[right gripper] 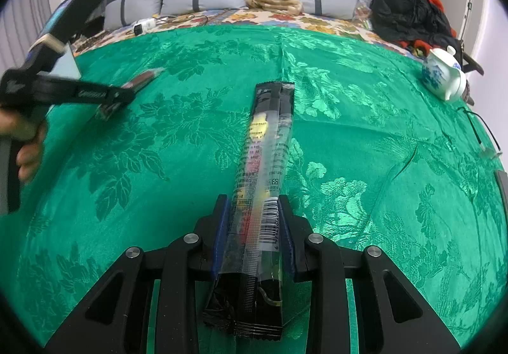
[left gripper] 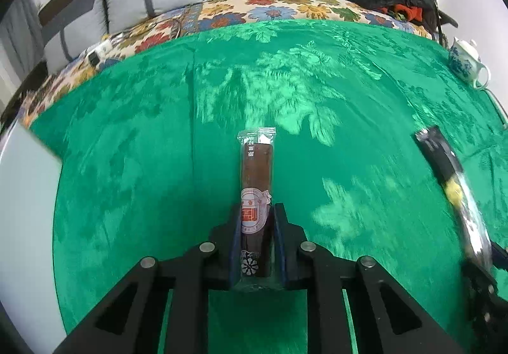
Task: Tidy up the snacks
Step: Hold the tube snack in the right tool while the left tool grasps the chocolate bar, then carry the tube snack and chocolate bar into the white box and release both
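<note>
Snacks here are two wrapped bars, each held over the green patterned tablecloth [left gripper: 127, 132]. The brown snack bar [left gripper: 256, 182] in clear wrap sits clamped between the pads of the left gripper [left gripper: 256, 211], pointing away from the camera. The long black-and-clear snack packet [right gripper: 263, 170] is pinched in the right gripper [right gripper: 254, 205]. A blue-and-white teapot [right gripper: 443, 73] stands at the cloth's far right edge.
</note>
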Tool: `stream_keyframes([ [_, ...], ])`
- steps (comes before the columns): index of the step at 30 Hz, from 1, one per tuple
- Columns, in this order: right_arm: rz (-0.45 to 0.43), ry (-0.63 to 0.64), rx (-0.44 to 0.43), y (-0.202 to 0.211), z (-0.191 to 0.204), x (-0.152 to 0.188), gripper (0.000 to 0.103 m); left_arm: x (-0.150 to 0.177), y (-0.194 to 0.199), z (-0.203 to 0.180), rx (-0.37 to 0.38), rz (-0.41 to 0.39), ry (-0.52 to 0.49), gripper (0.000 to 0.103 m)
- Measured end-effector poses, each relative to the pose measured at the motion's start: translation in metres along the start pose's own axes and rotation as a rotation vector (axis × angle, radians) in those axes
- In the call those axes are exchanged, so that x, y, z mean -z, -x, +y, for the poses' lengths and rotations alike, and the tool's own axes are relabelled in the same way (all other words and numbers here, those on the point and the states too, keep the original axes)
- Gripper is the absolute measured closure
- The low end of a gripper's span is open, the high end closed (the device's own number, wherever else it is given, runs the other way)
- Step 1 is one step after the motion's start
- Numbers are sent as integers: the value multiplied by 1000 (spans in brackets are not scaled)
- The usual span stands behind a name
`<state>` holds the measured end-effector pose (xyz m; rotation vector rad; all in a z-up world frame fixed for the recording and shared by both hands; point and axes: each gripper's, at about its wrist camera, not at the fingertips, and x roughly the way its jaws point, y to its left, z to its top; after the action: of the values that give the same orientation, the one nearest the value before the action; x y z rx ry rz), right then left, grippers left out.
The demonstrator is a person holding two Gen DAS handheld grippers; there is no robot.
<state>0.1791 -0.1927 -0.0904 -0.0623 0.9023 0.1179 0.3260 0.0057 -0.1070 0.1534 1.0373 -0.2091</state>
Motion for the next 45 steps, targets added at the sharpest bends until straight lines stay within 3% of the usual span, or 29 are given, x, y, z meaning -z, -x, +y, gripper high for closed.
stream_keyframes([
  [12, -1, 0, -1, 1, 0, 1, 72, 106, 59, 8, 38, 16, 172, 85],
  [21, -1, 0, -1, 1, 0, 1, 72, 144, 79, -3, 31, -53, 190, 83],
  [23, -1, 0, -1, 1, 0, 1, 72, 146, 80, -5, 35, -62, 189, 76],
  [24, -1, -1, -1, 1, 0, 1, 72, 146, 80, -6, 55, -66, 185, 64],
  [25, -1, 0, -1, 1, 0, 1, 72, 145, 80, -7, 62, -65, 180, 42],
  [27, -2, 0, -1, 1, 0, 1, 70, 143, 79, -13, 17, -61, 166, 17],
  [29, -2, -2, -2, 1, 0, 1, 65, 142, 77, -14, -6, -64, 154, 17],
  [30, -1, -2, -8, 1, 0, 1, 52, 142, 73, -14, -6, -46, 156, 17],
  [31, 2, -4, -27, 1, 0, 2, 34, 142, 71, -13, -15, -43, 159, 17],
  [32, 6, -6, -63, 0, 0, 2, 28, 141, 71, -12, -27, -46, 157, 17],
  [34, 32, -9, -85, 0, 0, 0, 26, 138, 69, -9, -29, -29, 158, 17],
  [37, 142, -75, -135, -5, -8, -16, 26, 136, 68, -2, -19, -6, 171, 19],
  [39, 194, -126, -153, -11, -14, -27, 25, 133, 67, -2, -37, 7, 163, 27],
  [41, 242, -133, -144, -23, -13, -41, 26, 131, 67, -2, -35, 2, 156, 44],
  [42, 250, -118, -140, -27, -11, -45, 33, 128, 68, -1, -33, -10, 152, 74],
  [43, 251, -103, -126, -29, -9, -48, 72, 126, 69, 0, -22, -5, 151, 85],
  [44, 248, -86, -90, -31, -9, -51, 86, 124, 68, 4, -20, 8, 159, 85],
  [45, 254, -95, -111, -31, -11, -53, 88, 123, 69, 10, 16, 13, 187, 86],
])
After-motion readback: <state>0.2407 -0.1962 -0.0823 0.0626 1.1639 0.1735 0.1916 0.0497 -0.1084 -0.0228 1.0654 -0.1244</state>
